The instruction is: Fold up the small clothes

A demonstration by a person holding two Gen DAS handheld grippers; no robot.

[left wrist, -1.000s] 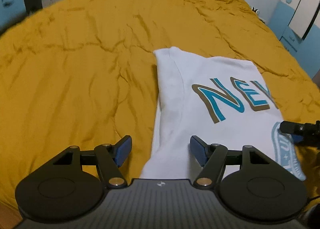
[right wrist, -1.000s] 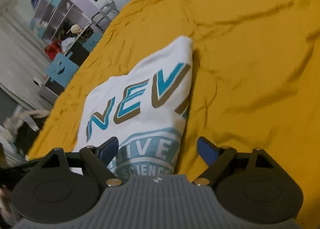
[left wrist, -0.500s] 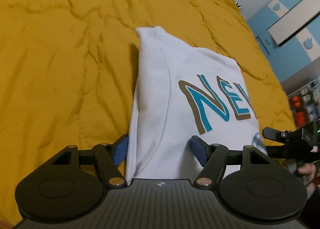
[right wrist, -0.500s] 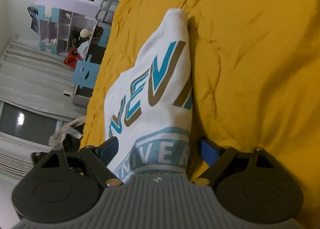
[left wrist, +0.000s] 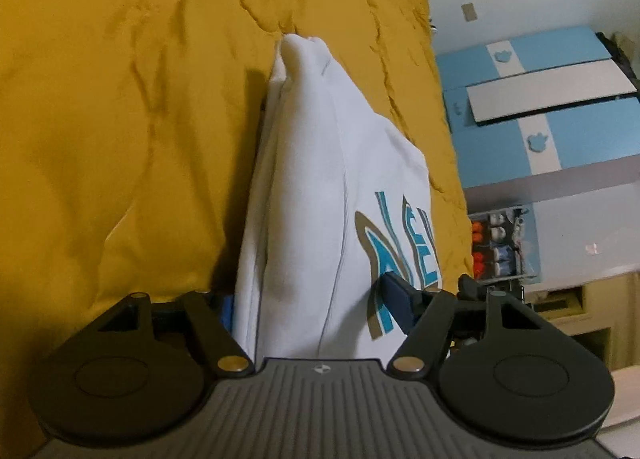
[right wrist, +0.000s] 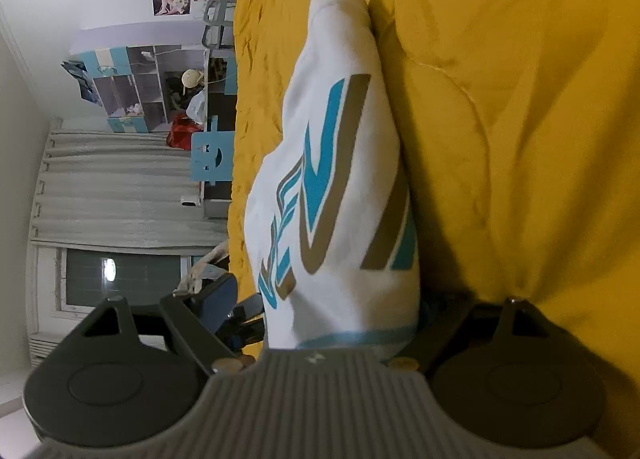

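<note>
both claws astride folded shirt edge

white shirt (left wrist: 304,195) lies folded on yellow bedspread (left wrist: 120,119). left gripper (left wrist: 310,299) jaws apart, shirt's near edge between its fingers. right gripper (right wrist: 320,309) likewise spread around the other corner, printed side up; neither clamped.

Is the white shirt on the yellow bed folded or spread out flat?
Folded: the white shirt shows stacked layers along its left edge, and its printed word is cut off at the fold.

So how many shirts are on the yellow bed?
1: a folded white cotton shirt with teal lettering, lying on the mustard-yellow quilt, between the fingers of both tools. Nothing shows whether another lies hidden beneath.
</note>
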